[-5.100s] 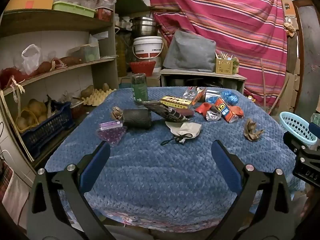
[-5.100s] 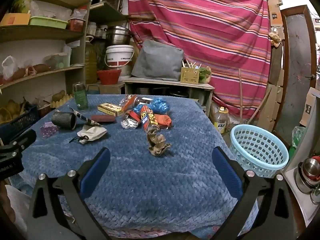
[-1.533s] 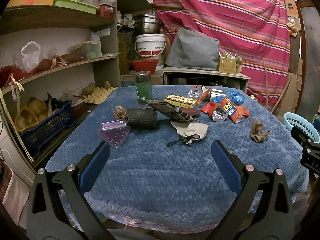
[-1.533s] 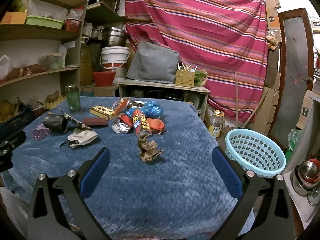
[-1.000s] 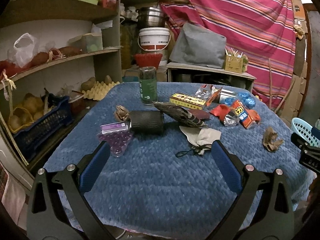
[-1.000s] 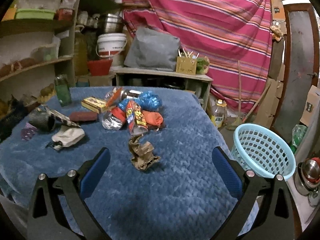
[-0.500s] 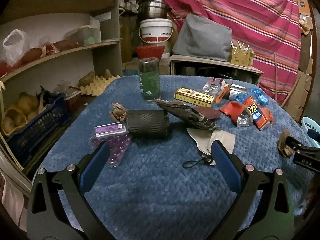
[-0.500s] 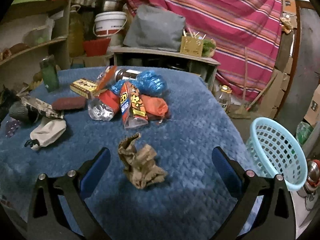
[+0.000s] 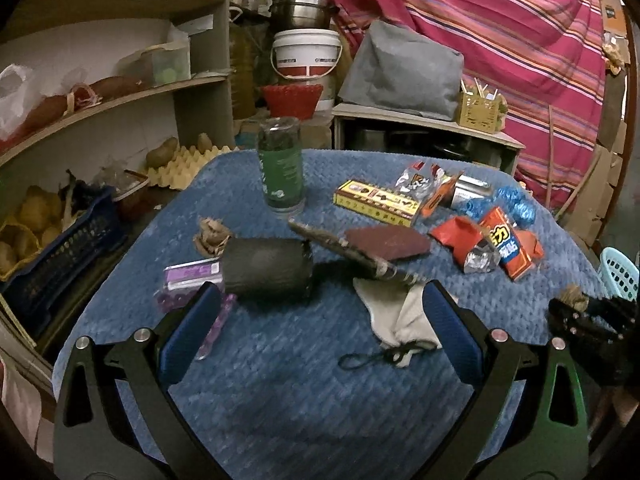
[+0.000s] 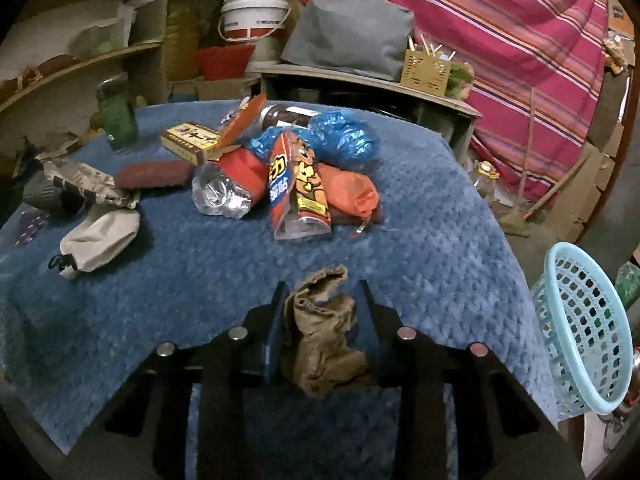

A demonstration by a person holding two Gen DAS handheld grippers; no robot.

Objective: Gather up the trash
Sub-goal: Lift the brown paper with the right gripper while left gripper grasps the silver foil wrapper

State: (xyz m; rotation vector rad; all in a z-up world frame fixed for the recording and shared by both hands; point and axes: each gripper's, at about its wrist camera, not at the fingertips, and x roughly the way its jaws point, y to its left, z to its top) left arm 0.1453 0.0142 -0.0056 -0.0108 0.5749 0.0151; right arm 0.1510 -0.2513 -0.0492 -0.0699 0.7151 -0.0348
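A: Where's the trash in hand?

B: The brown wad [image 10: 324, 332], crumpled paper, sits on the blue cloth [image 10: 420, 240] near the table's front edge, between the fingers of the right gripper [image 10: 322, 304]. Its jaws have just been closing and now stand narrow, with the pads against both sides of the wad, so I'd call it gripped.

A: So which step is this?

B: The pick, I think. The wad looks to be resting on the cloth, not lifted yet.

A: And next?

B: Lift it clear, then swing right to the basket [image 10: 580, 328], which stands off the table's right edge and lower than the top. The wad is light and springy, so a firm pinch should hold; release it only once it is over the rim.

A: The other hand?

B: The left gripper [image 9: 316, 312] has its jaws wide and holds nothing. It points at the black roll [image 9: 266, 270] and the pouch [image 9: 400, 316]. Behind them lies the wrapper pile [image 10: 296, 176], which is likely trash too.
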